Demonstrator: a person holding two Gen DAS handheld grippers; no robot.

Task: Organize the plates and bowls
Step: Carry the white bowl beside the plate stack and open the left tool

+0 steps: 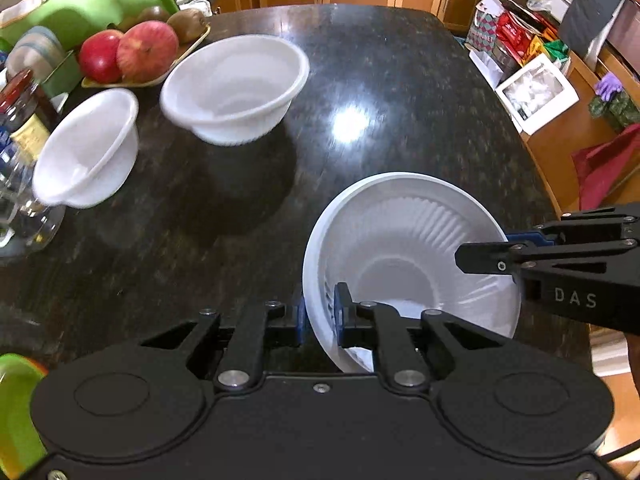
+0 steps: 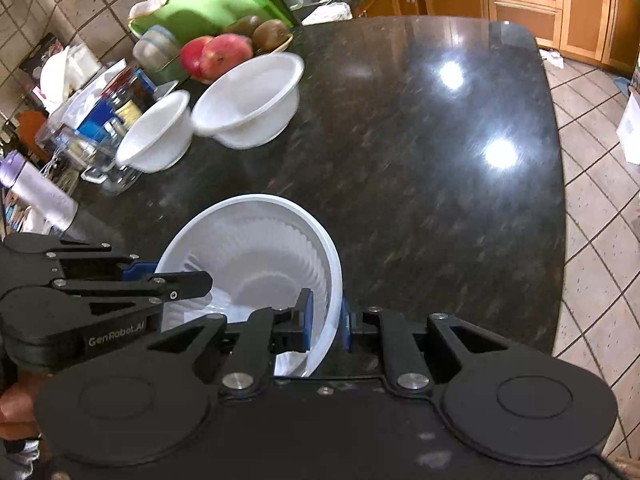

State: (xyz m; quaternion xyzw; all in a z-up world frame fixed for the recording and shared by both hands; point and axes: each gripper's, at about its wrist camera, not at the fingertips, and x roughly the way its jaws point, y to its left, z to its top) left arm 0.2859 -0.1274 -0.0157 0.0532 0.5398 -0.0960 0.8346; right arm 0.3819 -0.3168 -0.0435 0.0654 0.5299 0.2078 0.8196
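Note:
A white ribbed bowl (image 1: 404, 240) is held over the dark granite counter (image 1: 380, 80) by both grippers. My left gripper (image 1: 320, 316) is shut on its near-left rim. My right gripper (image 2: 326, 316) is shut on its right rim, and shows from the side in the left wrist view (image 1: 496, 256). The bowl also shows in the right wrist view (image 2: 256, 248), with the left gripper (image 2: 180, 280) on its left rim. Two more white bowls stand on the counter: a large one (image 1: 236, 88) and a smaller one (image 1: 90, 152), tilted in both views (image 2: 252, 100) (image 2: 156, 132).
A tray of apples (image 1: 132, 52) and kiwis stands behind the bowls, next to a green board (image 1: 88, 0). Jars and glassware (image 1: 20, 152) crowd the counter's left edge. A purple bottle (image 2: 36, 188) lies left. Boxes and clutter (image 1: 532, 92) sit to the right.

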